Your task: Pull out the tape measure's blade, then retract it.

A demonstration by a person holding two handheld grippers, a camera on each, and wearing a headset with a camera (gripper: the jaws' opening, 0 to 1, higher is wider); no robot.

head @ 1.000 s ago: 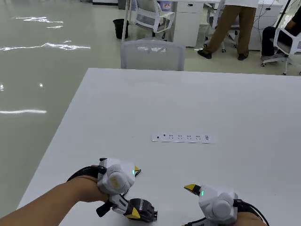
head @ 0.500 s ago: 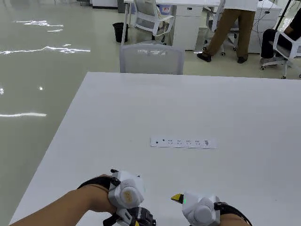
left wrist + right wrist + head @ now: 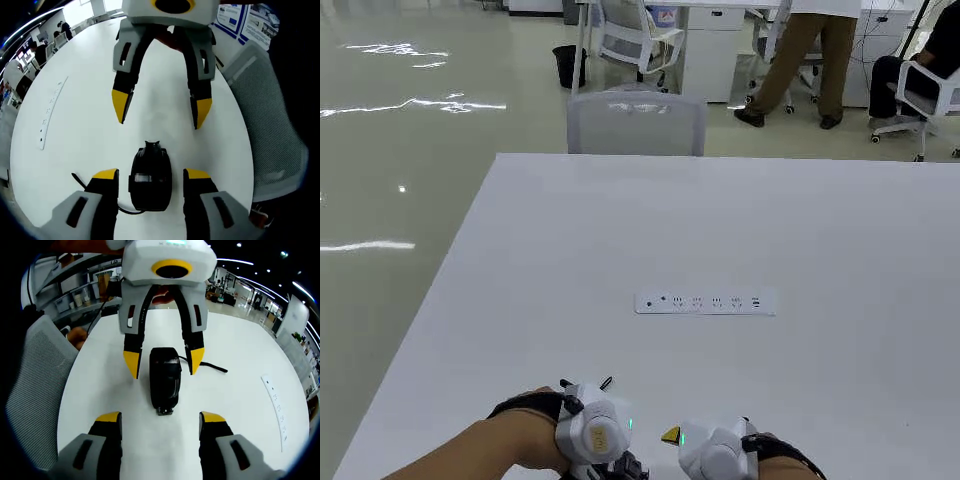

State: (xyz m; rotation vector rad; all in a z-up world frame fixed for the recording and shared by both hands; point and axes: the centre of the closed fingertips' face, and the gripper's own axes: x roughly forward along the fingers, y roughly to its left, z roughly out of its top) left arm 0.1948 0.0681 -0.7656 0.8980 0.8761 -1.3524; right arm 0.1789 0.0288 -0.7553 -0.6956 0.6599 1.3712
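Black tape measure (image 3: 165, 377) on table (image 3: 720, 230), near edge, between 2 grippers. Left gripper (image 3: 151, 174) released, jaws flanking case, no contact. Right gripper (image 3: 160, 418) released, facing it. Likely rigid, smooth, compact: clamp case sides, pinch blade tip.

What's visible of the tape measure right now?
The tape measure is a black, plastic-looking case standing on edge on the white table, between the open left claw's jaws with gaps on both sides. Its blade is in, with the end hook facing the right claw. A black strap trails sideways.
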